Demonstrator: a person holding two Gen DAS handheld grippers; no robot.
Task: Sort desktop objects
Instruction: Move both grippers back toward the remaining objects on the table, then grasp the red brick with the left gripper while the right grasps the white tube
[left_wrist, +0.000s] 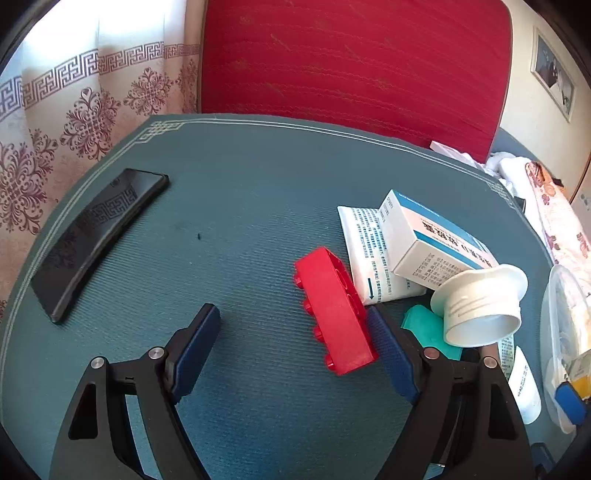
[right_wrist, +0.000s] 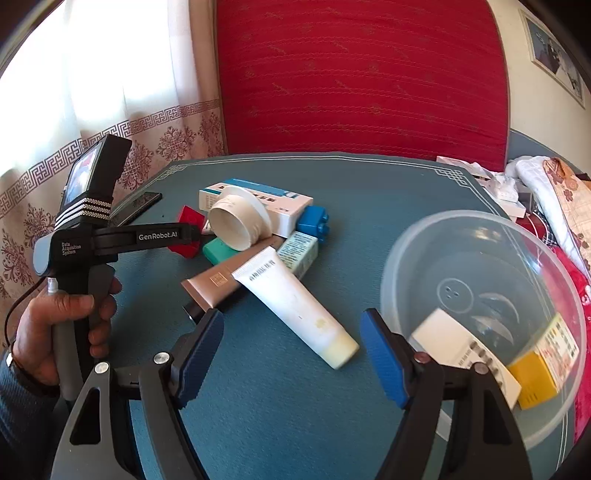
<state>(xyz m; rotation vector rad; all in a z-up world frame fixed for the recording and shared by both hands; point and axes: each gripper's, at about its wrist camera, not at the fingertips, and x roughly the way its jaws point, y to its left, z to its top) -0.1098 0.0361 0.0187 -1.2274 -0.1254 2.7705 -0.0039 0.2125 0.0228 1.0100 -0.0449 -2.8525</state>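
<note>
Phone (left_wrist: 98, 242) lying flat toward the left edge of the mat (left_wrist: 240, 229), well apart from everything else. Brick (left_wrist: 334, 312) tipped on its side near the middle, touching the right finger (left_wrist: 391, 354) of the left gripper (left_wrist: 295, 350), with a leaflet (left_wrist: 364, 251) just behind it. Carton (left_wrist: 430, 240) resting on the leaflet, cup-shaped lid (left_wrist: 480, 306) leaning against the carton's front. Two tubes (right_wrist: 295, 302) crossed in front of that pile, one over the other. Second brick (right_wrist: 313, 221) tucked right of the carton. Bowl (right_wrist: 480, 258) far right on the mat, couple of small boxes (right_wrist: 543, 369) inside. Chair back (right_wrist: 362, 81) behind the table, curtain (left_wrist: 85, 110) off to the left.
</note>
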